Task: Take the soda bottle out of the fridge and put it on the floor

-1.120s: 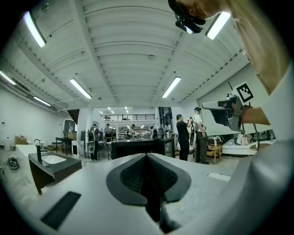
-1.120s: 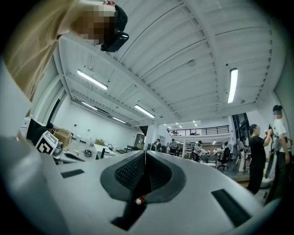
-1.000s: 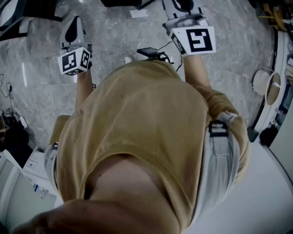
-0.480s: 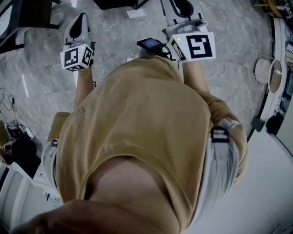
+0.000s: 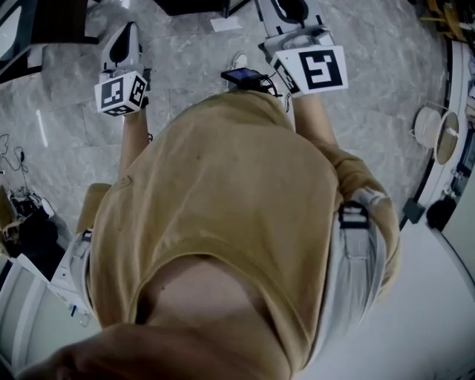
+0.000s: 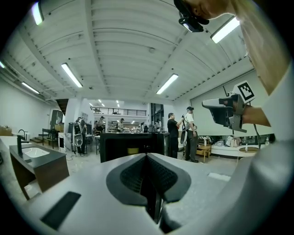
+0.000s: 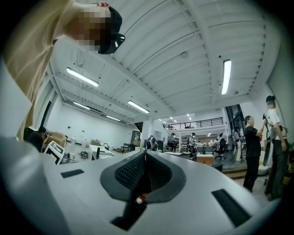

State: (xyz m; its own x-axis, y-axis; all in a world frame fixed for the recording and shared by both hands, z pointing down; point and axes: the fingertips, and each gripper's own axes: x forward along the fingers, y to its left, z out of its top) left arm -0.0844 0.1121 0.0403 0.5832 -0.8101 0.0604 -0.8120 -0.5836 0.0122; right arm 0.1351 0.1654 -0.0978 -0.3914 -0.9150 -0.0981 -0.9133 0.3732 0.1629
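No soda bottle and no fridge shows in any view. In the head view my left gripper (image 5: 128,31) is held out over the grey floor at upper left, its marker cube (image 5: 119,93) near the person's arm. My right gripper (image 5: 291,9) reaches to the top edge, with its marker cube (image 5: 313,69) behind it. The left gripper view shows my left gripper (image 6: 147,156) with its ribbed pads pressed together and nothing between them. My right gripper (image 7: 145,153) is likewise shut and empty. Both point level across a large hall.
Grey marble floor tiles (image 5: 193,44) lie below. A white spool (image 5: 434,133) stands at the right, cables and gear (image 5: 22,215) at the left. Ahead are a black counter (image 6: 131,144), a sink unit (image 6: 32,158) and two standing people (image 6: 183,133). The person's tan shirt (image 5: 223,208) fills the head view.
The floor has shifted a little under the person and a shoe tip now shows between the grippers. Both grippers stay shut and held out in front.
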